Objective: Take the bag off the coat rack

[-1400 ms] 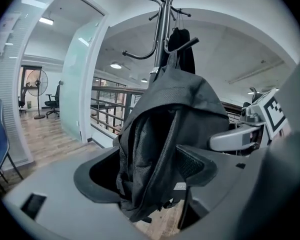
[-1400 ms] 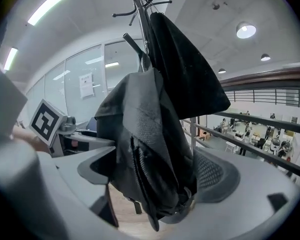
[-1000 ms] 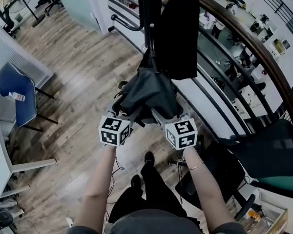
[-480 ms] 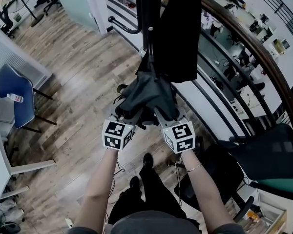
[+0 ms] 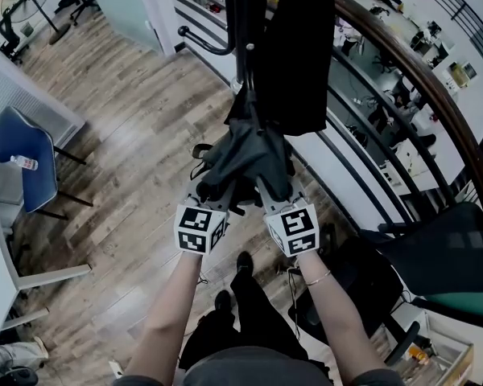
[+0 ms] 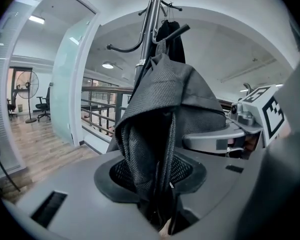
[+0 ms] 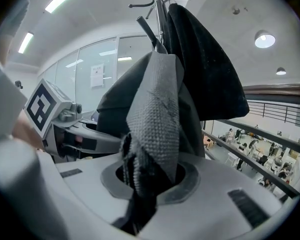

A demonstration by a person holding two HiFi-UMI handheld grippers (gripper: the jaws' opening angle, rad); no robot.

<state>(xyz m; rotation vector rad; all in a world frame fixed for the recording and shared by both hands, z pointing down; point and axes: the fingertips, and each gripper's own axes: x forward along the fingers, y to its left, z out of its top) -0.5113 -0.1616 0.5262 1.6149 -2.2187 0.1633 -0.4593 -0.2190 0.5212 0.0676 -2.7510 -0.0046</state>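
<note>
A dark grey bag (image 5: 245, 161) hangs by its top loop from a hook of the black coat rack (image 5: 240, 22), beside a black garment (image 5: 296, 51). My left gripper (image 5: 215, 202) reaches up at the bag's lower left. Its jaws are closing, with a fold of mesh and fabric (image 6: 155, 149) pinched between them. My right gripper (image 5: 267, 198) is at the bag's lower right, its jaws also closing on a woven grey flap (image 7: 155, 119). In the left gripper view the left gripper (image 6: 159, 186) shows fabric filling its gap. The right gripper (image 7: 142, 181) shows the same in its own view.
A curved wooden-topped railing (image 5: 423, 79) runs behind the rack, with a lower floor beyond it. A black and green office chair (image 5: 447, 256) stands to my right. A blue chair (image 5: 22, 155) and a white table edge (image 5: 0, 256) are at the left. My feet (image 5: 233, 284) are on the wood floor.
Both grippers have moved inward and up against the bag's bottom, and their jaws have gone from wide apart to closed round its fabric. The bag still hangs on the hook.
</note>
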